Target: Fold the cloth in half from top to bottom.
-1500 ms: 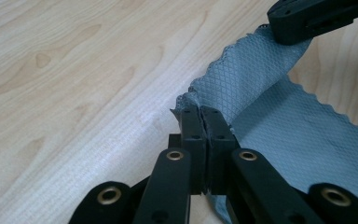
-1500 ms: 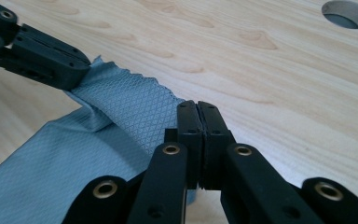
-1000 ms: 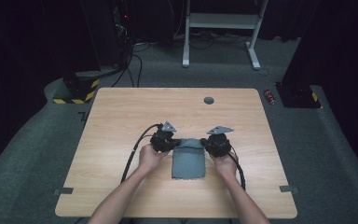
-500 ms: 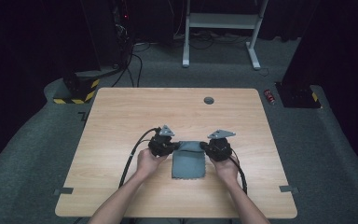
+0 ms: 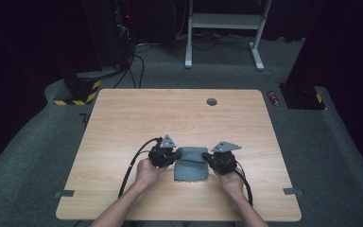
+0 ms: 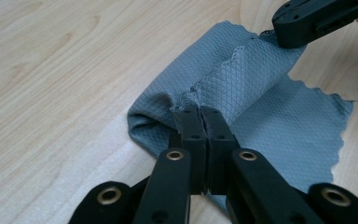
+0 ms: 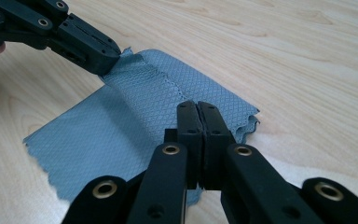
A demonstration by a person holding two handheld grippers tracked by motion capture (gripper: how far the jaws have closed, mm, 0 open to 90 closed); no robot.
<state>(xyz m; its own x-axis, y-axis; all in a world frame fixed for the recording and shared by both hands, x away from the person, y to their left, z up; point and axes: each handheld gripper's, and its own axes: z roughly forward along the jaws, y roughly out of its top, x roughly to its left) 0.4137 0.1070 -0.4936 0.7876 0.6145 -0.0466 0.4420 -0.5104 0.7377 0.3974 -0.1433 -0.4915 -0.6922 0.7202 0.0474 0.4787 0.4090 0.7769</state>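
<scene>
A grey-blue waffle-weave cloth [image 5: 191, 169] lies on the wooden table [image 5: 170, 118] near its front edge. My left gripper [image 5: 175, 156] is shut on the cloth's far left corner, and my right gripper [image 5: 209, 159] is shut on the far right corner. In the left gripper view my closed jaws pinch a bunched fold of cloth [image 6: 242, 79], with the right gripper [image 6: 303, 25] at the other end of that raised edge. In the right gripper view my closed jaws grip the cloth [image 7: 135, 116], and the left gripper [image 7: 98, 53] holds the far corner. The held edge is lifted and folds over the flat part.
A round cable hole [image 5: 211, 101] sits in the table's far middle. Strips of tape [image 5: 64, 193] mark the front corners. A cable [image 5: 132, 163] trails from the left gripper over the tabletop. A red can [image 5: 274, 98] and a white stand [image 5: 224, 21] are on the floor beyond.
Both hands have drawn back toward the table's front edge, carrying the cloth's far edge with them, so that edge now folds over the rest of the cloth.
</scene>
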